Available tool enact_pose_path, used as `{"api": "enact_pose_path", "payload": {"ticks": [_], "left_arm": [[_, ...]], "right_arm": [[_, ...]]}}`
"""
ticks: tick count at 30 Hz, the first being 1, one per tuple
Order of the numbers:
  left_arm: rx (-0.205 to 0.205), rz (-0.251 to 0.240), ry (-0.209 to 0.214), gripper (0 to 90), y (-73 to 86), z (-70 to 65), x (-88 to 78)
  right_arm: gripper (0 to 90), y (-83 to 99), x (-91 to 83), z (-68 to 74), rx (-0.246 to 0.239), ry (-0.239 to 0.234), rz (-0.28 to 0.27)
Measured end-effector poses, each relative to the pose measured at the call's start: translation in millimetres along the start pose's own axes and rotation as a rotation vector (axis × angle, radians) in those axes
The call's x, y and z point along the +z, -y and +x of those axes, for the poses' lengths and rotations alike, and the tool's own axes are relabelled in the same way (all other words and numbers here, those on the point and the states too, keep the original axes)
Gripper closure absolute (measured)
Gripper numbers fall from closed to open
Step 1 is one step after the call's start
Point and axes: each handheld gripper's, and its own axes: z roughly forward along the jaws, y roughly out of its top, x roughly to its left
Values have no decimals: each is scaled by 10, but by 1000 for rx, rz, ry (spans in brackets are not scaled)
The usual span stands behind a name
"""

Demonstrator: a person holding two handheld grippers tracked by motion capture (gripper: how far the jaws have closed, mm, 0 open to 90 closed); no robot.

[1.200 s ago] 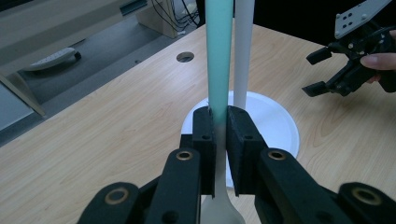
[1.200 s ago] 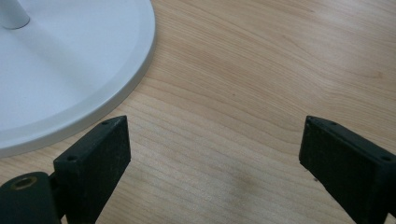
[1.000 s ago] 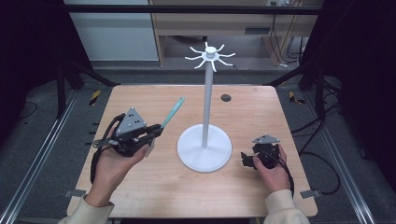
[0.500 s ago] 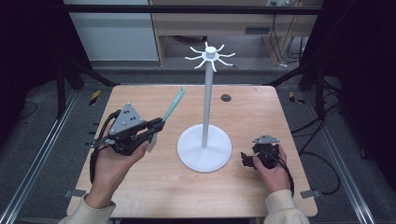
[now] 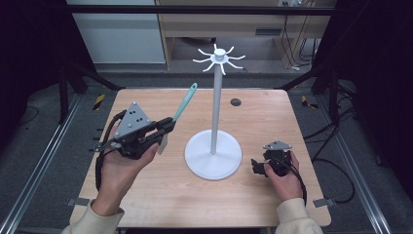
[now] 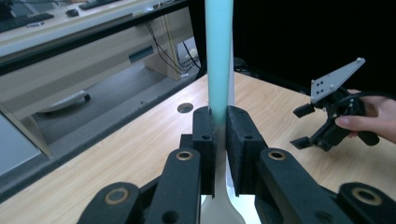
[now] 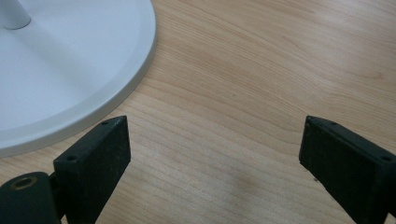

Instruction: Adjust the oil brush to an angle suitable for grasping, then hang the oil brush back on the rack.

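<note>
Item: right gripper, near the table's front right corner, jaws wide apart, nothing between them.
Item: left gripper, clamped on teal-handled utensil, above the left half.
Item: hook stand, centre.
Step, judged: carrying to hang; next needs raising the handle to a hook.
The left gripper view shows pads pinching the handle; the high view shows the hooks.
</note>
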Motion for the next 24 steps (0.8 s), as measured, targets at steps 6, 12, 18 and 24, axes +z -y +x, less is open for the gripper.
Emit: {"api": "enact_pose_path", "payload": {"ticks": [6, 12, 18, 24], "left_arm": [[3, -18, -12, 822, -76, 3, -21], [1, -22, -14, 822, -104, 9, -17], [-2, -28, -12, 822, -144, 8, -16], [6, -41, -10, 822, -213, -11, -24]], "right_arm": [[95, 1, 0, 1, -2, 1, 1], [95, 0, 2, 2, 0, -2, 1], [95, 0, 3, 2, -1, 0, 1], [95, 1, 3, -2, -8, 0, 3]]}}
